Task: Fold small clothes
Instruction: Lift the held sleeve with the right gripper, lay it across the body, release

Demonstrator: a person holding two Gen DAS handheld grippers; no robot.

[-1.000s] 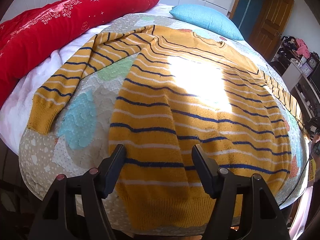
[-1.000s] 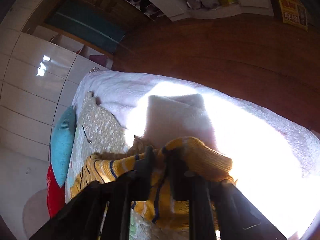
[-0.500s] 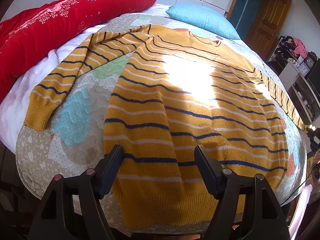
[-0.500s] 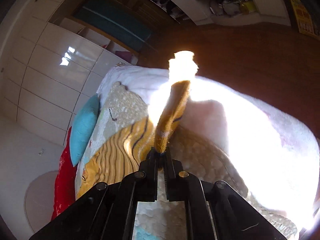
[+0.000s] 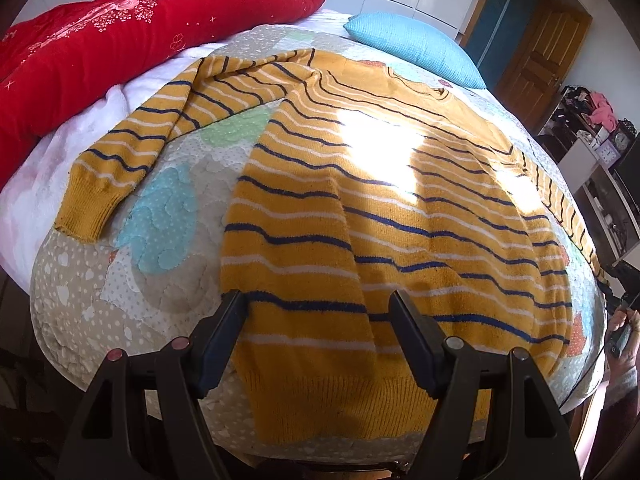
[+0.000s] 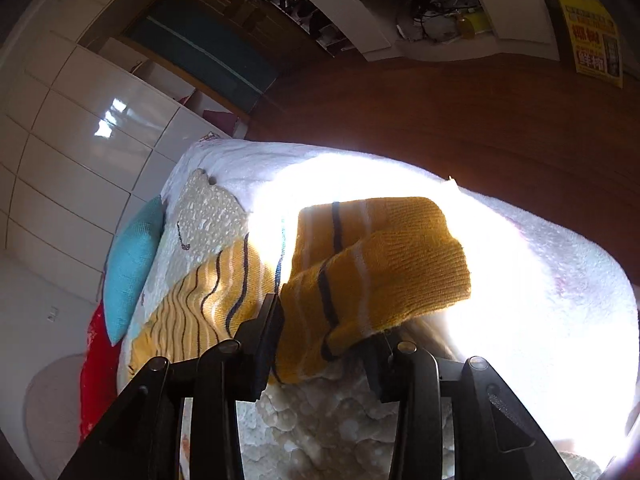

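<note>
A yellow sweater (image 5: 360, 200) with navy and white stripes lies flat on the bed, hem toward me and neck at the far side. Its left sleeve (image 5: 160, 132) is stretched out toward the red quilt. My left gripper (image 5: 316, 298) hovers open just above the hem with nothing between its fingers. In the right wrist view the other sleeve's cuff (image 6: 392, 276) lies doubled over between the fingers of my right gripper (image 6: 324, 320). Those jaws are opening and the cloth rests loose between them, hiding the right fingertip. The sweater body (image 6: 192, 308) lies off to the left.
A red quilt (image 5: 120, 32) and a blue pillow (image 5: 412, 44) lie at the far side of the bed. A patterned quilt (image 5: 168, 208) covers it, with a white blanket (image 6: 540, 280) at the sunlit edge. Shelves and a person's hand (image 5: 624, 332) are at the right.
My right gripper was shut on the sleeve cuff and drew it outward; its jaws have parted and the cuff has dropped, folded, between them. The left gripper has hardly moved.
</note>
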